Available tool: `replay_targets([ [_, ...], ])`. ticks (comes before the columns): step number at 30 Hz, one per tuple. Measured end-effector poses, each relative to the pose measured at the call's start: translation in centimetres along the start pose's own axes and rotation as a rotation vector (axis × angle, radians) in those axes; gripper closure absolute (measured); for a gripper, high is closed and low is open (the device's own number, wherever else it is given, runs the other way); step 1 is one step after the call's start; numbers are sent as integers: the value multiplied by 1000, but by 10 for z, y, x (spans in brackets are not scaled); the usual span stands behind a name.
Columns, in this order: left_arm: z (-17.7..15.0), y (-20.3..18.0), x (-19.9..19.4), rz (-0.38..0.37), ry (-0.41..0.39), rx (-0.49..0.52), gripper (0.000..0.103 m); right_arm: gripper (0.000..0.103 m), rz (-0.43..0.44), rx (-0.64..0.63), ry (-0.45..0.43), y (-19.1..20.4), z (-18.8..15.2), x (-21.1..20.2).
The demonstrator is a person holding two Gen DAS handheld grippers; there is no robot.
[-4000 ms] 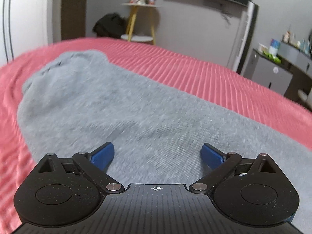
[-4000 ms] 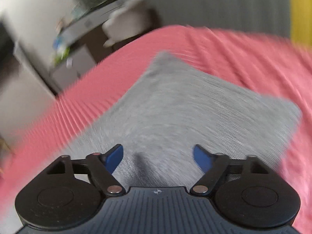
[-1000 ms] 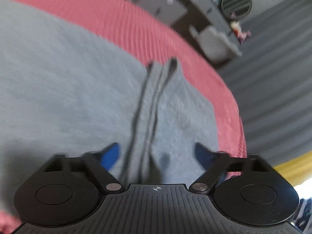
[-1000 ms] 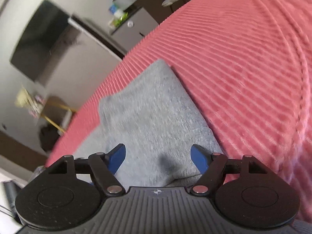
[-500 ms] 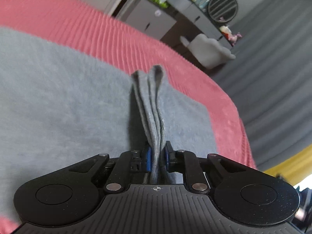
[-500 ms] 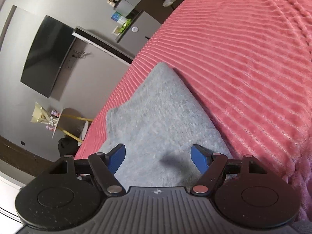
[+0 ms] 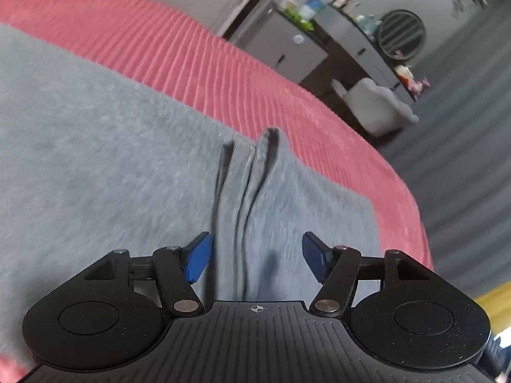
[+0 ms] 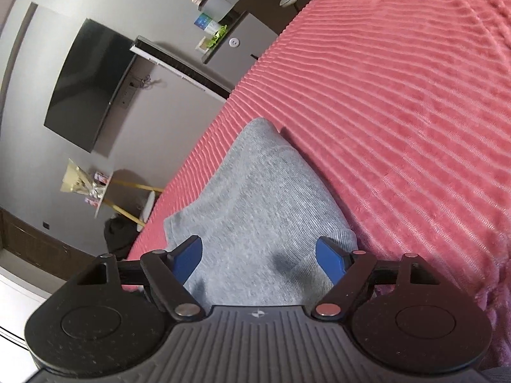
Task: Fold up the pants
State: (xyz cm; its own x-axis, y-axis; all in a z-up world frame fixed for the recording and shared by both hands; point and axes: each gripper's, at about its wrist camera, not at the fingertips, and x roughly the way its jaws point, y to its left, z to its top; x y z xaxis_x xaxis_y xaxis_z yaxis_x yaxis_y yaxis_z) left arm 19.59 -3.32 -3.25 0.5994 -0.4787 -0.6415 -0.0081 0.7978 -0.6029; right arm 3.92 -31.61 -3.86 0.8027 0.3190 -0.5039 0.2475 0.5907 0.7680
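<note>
The left gripper [image 7: 255, 257] is a matte black plastic tool with faint speckling. Its ribbed central body bears a small white crosshair mark. Two rounded housings with raised circular discs flank it, each with a triangular cut-out. Black link arms pivot on silver rivets and end in blue pads [image 7: 198, 257]. The right gripper [image 8: 259, 259] has the same build: ribbed black centre, silver pins, blue pads [image 8: 330, 257].
</note>
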Motion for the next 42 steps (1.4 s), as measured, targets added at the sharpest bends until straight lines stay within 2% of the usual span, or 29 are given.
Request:
replay_targets([
  [2,8,4,16,28,12,-41,40,24,4,6,1,-1,0,1],
  [3,8,6,20,36,14,-44,48,24,9,6,2,-1,0,2],
  [4,11,5,23,58,13,-44,60,24,8,4,2,0,-1,2],
  [7,12,-8,27,70,5,37,78,24,1,-15,1,3,-2,4],
  [9,10,-12,22,70,1,87,82,26,-14,-36,-8,6,-2,4],
  [11,10,-14,17,68,-7,98,83,44,-20,-45,-13,6,-2,5],
  [14,16,-19,12,65,-16,107,85,59,-41,-30,-6,4,-1,7],
  [21,35,-35,0,64,-46,184,85,59,-61,-59,-10,6,-2,6],
  [24,38,-34,-6,98,-57,221,85,62,-69,-76,4,9,-3,8],
  [30,27,-17,-6,225,-39,212,80,63,-86,-113,34,14,-5,14],
  [31,22,-15,-12,237,-50,213,68,63,-90,-117,36,15,-5,14],
  [32,16,-13,-19,229,-57,206,60,63,-93,-122,38,16,-5,14],
  [33,8,-10,-29,201,-61,192,47,63,-99,-129,40,17,-5,15],
  [35,-14,-3,-47,133,-58,163,34,63,-114,-151,45,20,-6,16],
  [36,-24,0,-51,123,-43,157,28,63,-130,-172,48,23,-7,17],
  [39,-57,10,-53,151,-16,203,28,63,-181,-239,60,34,-10,24],
  [42,-76,18,-49,191,-54,267,33,63,-248,-337,71,49,-9,41],
])
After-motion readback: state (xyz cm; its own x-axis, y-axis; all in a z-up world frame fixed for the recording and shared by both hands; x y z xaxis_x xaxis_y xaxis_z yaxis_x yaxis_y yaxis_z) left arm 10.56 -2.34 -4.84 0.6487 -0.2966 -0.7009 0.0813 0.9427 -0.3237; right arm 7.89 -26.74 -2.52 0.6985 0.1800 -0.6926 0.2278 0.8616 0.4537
